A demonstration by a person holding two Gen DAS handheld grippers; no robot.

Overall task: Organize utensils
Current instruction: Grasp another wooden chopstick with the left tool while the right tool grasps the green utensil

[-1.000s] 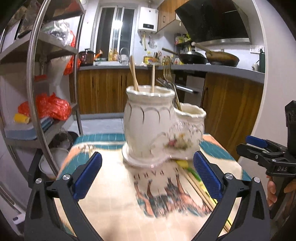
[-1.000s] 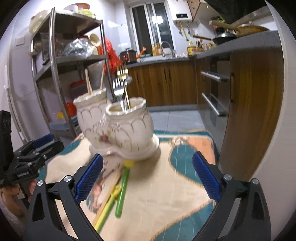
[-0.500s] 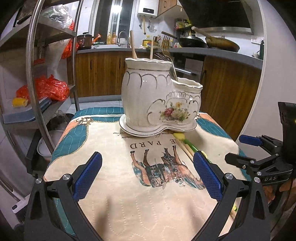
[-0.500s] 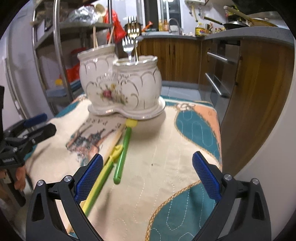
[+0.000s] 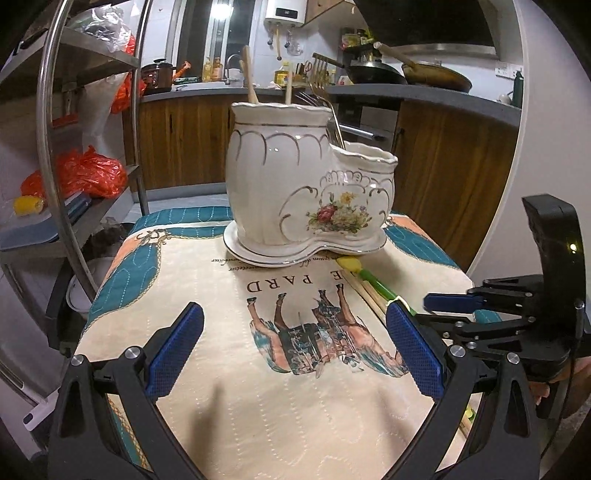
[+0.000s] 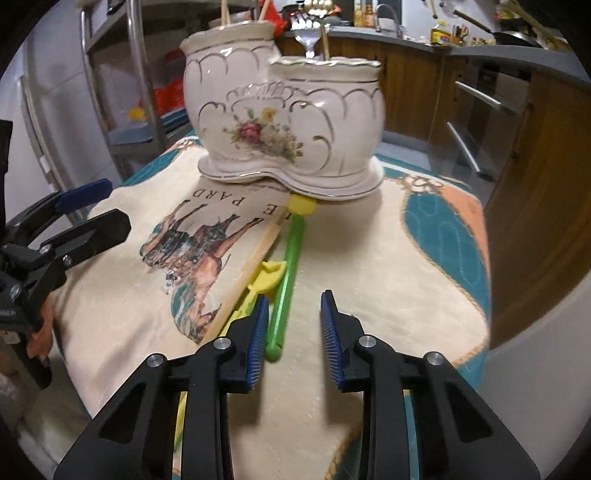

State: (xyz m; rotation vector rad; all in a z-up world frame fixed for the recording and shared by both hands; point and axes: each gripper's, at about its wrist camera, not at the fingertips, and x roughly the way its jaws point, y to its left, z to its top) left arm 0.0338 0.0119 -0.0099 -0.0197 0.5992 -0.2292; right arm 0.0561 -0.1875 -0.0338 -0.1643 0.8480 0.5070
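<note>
The right gripper [image 6: 291, 325] is closing: its blue-padded fingers [image 6: 258, 332] stand only a narrow gap apart, angled down over the tablecloth [image 6: 369, 258]. The near end of a green utensil handle [image 6: 286, 284] lies on the cloth at the left edge of that gap, just beside the left pad, but the pads do not press on it yet. The handle runs away toward a yellow tip [image 6: 302, 205] that lies just below the holder's base. Beside it, to the left, lie a yellow plastic utensil [image 6: 269, 277] and pale wooden chopsticks [image 6: 255, 258], all flat on the cloth.

The left gripper [image 5: 291, 354] has its fingers spread wide and holds nothing; only the horse print on the tablecloth [image 5: 314, 325] shows between the pads. A hand shows at the picture edge behind each gripper.

A white ceramic utensil holder [image 5: 310, 188] with gold trim and a flower motif stands upright on the far part of the cloth. It has two compartments, a taller one and a lower one. From the taller one rise two wooden sticks [image 5: 249, 77]; forks [image 6: 308, 35] stick up behind the rim of the lower one.
</note>
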